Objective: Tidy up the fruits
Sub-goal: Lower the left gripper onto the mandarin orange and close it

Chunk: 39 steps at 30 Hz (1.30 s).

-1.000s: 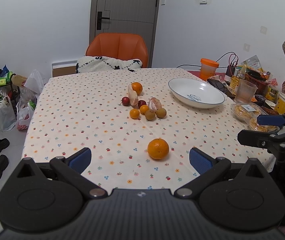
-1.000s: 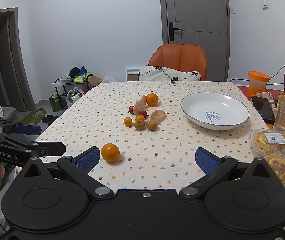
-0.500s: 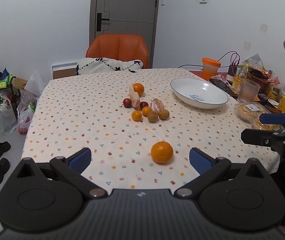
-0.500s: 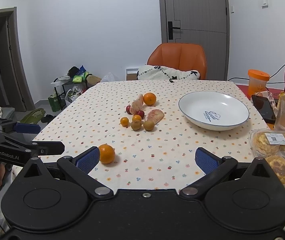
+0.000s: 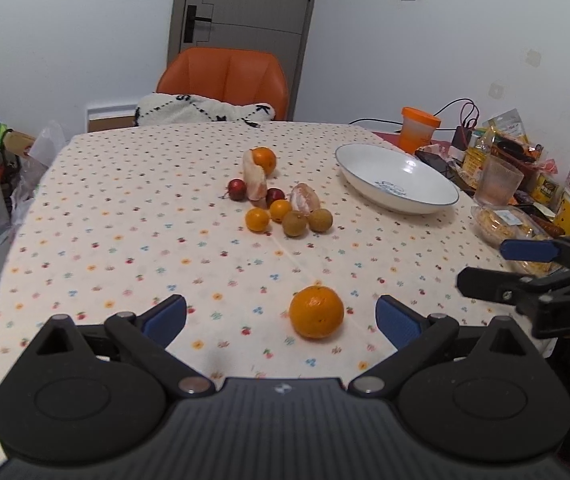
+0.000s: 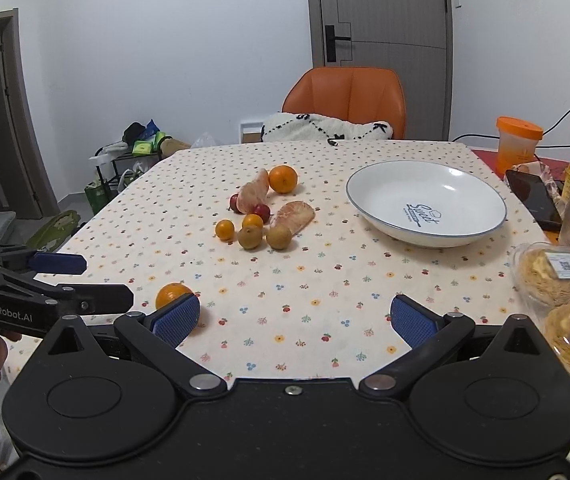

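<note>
Left wrist view: the left gripper (image 5: 281,314) is hovering low with jaws spread wide and holding nothing. The lone orange (image 5: 316,311) is lying on the counter (image 5: 125,200) between its fingers, probably lined up for a grasp.
Fruit cluster (image 5: 281,204): it is sitting mid-counter, apart from the empty white plate (image 5: 397,180), probably the place to collect fruit.
Right wrist view: the right gripper (image 6: 291,318) is also standing wide and empty, over bare cloth. The orange (image 6: 173,295) is peeking from behind its left finger.

Orange chair (image 6: 347,96), orange-lidded jar (image 6: 517,140), possibly pastries (image 6: 561,292).
</note>
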Each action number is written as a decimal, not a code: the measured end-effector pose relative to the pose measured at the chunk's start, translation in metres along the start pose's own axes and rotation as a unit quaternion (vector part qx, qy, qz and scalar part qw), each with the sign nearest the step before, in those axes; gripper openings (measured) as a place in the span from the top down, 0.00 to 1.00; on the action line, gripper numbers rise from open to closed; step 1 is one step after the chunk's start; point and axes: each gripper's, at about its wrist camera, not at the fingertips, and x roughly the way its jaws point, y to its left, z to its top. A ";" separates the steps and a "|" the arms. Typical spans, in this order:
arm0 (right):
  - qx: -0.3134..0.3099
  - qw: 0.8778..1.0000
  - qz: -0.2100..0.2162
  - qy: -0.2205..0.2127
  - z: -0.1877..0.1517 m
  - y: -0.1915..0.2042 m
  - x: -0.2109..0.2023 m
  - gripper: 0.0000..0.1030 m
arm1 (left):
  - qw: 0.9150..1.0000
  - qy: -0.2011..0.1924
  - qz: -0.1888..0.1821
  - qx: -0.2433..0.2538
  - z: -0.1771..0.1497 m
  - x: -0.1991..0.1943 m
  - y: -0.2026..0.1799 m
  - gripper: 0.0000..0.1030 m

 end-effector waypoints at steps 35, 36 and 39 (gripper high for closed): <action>0.056 0.997 0.047 0.010 0.017 -0.025 0.091 0.07 | 0.999 0.035 -0.027 -0.029 0.019 0.084 0.019 0.64; 0.059 0.997 0.050 0.011 0.019 -0.026 0.093 0.09 | 0.999 0.035 -0.025 -0.031 0.021 0.085 0.020 0.64; 0.065 0.996 0.055 0.013 0.024 -0.029 0.102 0.13 | 0.999 0.035 -0.019 -0.037 0.025 0.090 0.026 0.64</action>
